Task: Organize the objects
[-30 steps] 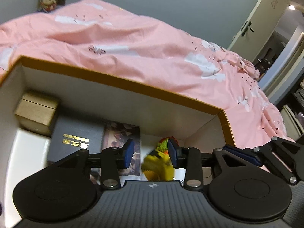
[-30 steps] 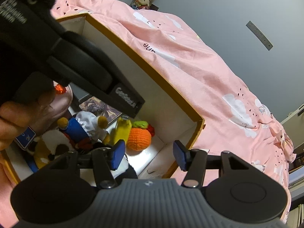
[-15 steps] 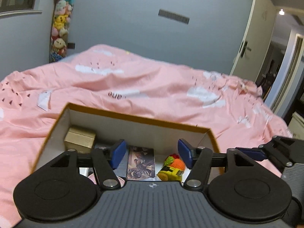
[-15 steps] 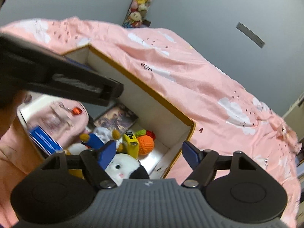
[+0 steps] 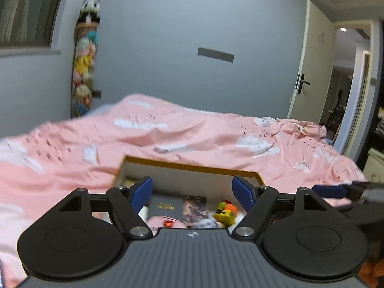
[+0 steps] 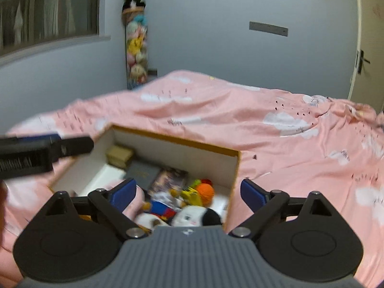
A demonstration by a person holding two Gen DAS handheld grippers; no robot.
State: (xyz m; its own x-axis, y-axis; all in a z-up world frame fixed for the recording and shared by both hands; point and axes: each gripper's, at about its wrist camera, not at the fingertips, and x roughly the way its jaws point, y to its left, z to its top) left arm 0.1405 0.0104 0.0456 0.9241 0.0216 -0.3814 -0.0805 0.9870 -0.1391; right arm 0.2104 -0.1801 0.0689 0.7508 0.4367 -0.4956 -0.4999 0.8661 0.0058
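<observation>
A white box with an orange-brown rim (image 6: 180, 141) (image 5: 192, 166) sits on the pink bed. Inside lie a gold box (image 6: 118, 154), a dark book (image 6: 141, 174), a picture card (image 6: 170, 178), an orange crochet toy (image 6: 205, 190), a yellow toy (image 6: 192, 195) (image 5: 223, 214) and a black-and-white plush (image 6: 196, 217). My left gripper (image 5: 192, 190) hangs above the box's near side, jaws opening, nothing between them. My right gripper (image 6: 188, 192) hovers over the box's right end, jaws also opening and empty. The left gripper (image 6: 43, 148) shows as a dark bar at the left.
A pink duvet (image 5: 216, 139) with white clouds covers the bed around the box. A hanging column of plush toys (image 5: 84, 67) is on the grey wall. A door (image 5: 309, 72) stands open at the right, a window (image 6: 48, 12) at the left.
Both grippers rose and drew back from the box while their jaws spread wide. The yellow toy that sat between the left jaws now lies in the box.
</observation>
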